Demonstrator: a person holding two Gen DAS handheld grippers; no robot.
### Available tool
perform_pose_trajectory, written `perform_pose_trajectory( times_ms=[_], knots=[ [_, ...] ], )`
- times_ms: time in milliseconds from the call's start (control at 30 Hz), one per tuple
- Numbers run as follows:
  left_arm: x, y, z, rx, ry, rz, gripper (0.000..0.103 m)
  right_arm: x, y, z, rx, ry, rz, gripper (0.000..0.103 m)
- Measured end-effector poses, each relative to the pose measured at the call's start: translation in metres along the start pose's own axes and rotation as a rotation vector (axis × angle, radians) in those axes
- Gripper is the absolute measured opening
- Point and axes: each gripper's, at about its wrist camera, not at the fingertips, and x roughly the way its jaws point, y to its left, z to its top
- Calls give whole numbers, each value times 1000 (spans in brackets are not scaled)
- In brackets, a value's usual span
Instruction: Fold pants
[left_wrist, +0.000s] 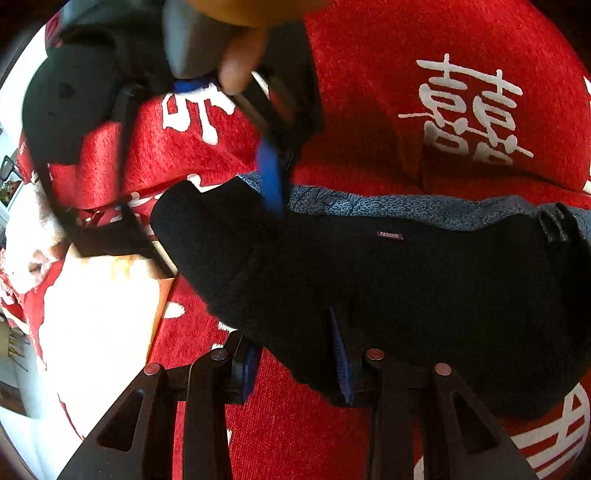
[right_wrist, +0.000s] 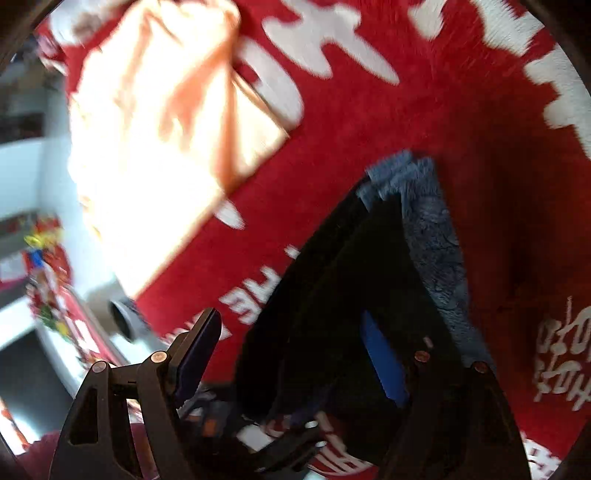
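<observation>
Black pants (left_wrist: 406, 295) lay folded on the red cloth (left_wrist: 369, 92) at lower centre; the left gripper (left_wrist: 299, 365) pinched their near edge, while the right gripper (right_wrist: 295, 354) stood spread, blurred, over their end. A snagged finger could undo the fold
</observation>
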Motion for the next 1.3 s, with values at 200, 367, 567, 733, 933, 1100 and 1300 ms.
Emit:
perform_pose_trajectory(
  times_ms=[200, 367, 567, 733, 933, 1100, 1300],
  knots=[
    [-25, -13, 11, 31, -49, -57, 36, -19, -44, -43, 67, -126, 169, 17],
    [-61, -29, 28, 57, -116, -116, 36, -50, -84, -100, 148, -287, 355, 17],
    [-117, -74, 45, 137, -202, -203, 36, -73, -136, -204, 266, -524, 542, 17],
    [-159, -136, 62, 215, -236, -328, 36, -79, -186, -318, 375, -726, 620, 18],
    [-185, -234, 61, 376, -228, -427, 36, -53, -246, -436, 521, -878, 679, 18],
    [-183, -306, 40, 501, -192, -465, 36, -6, -294, -499, 653, -926, 711, 19],
    [-148, -363, 9, 568, -70, -479, 36, 65, -336, -525, 770, -856, 657, 19]
  ],
)
